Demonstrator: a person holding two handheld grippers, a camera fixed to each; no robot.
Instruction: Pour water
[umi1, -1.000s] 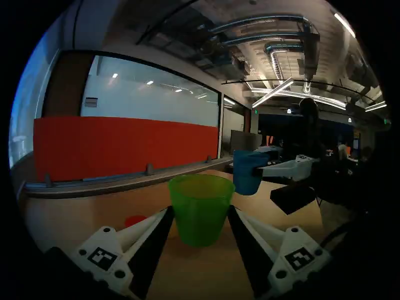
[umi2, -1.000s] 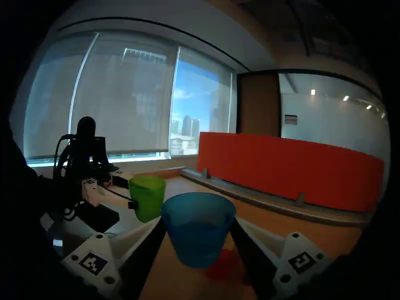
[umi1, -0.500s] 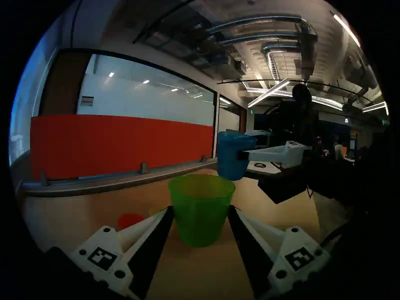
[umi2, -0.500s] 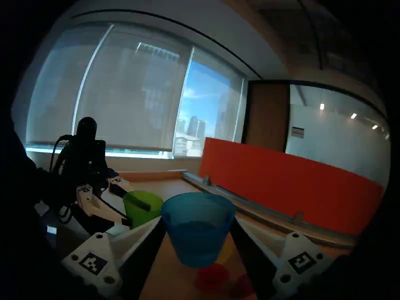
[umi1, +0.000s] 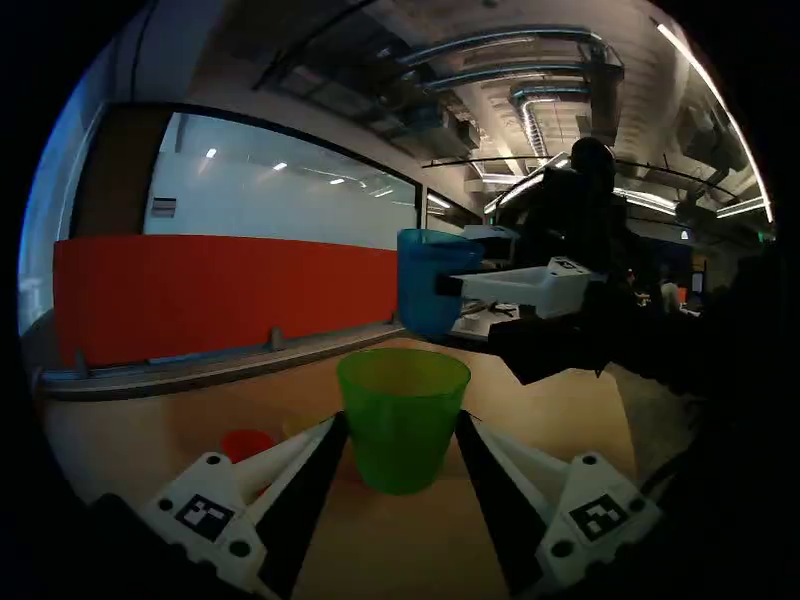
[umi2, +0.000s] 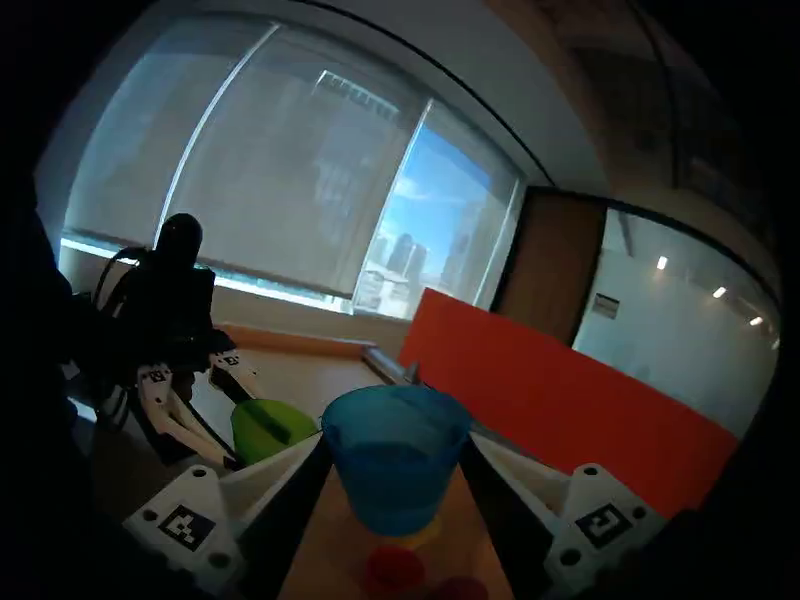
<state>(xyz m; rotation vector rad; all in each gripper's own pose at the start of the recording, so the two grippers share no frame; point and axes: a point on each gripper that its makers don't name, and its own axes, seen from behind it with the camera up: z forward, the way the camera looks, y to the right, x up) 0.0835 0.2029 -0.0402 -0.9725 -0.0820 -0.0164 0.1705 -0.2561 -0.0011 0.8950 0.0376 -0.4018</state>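
In the left gripper view my left gripper is shut on a green cup, held upright above the wooden table. The blue cup hangs higher and just behind it, gripped by the right gripper. In the right gripper view my right gripper is shut on that blue cup, which holds water and is tilting with the view. Below and to its left sits the green cup in the left gripper.
Small red cups and a yellow one stand on the table below. An orange partition with a metal rail runs along the table's far side. A person's dark sleeve is at the right.
The right gripper has lifted the blue cup and brought it closer over the green cup, tilting as it rose. The green cup has stayed level in the left gripper.
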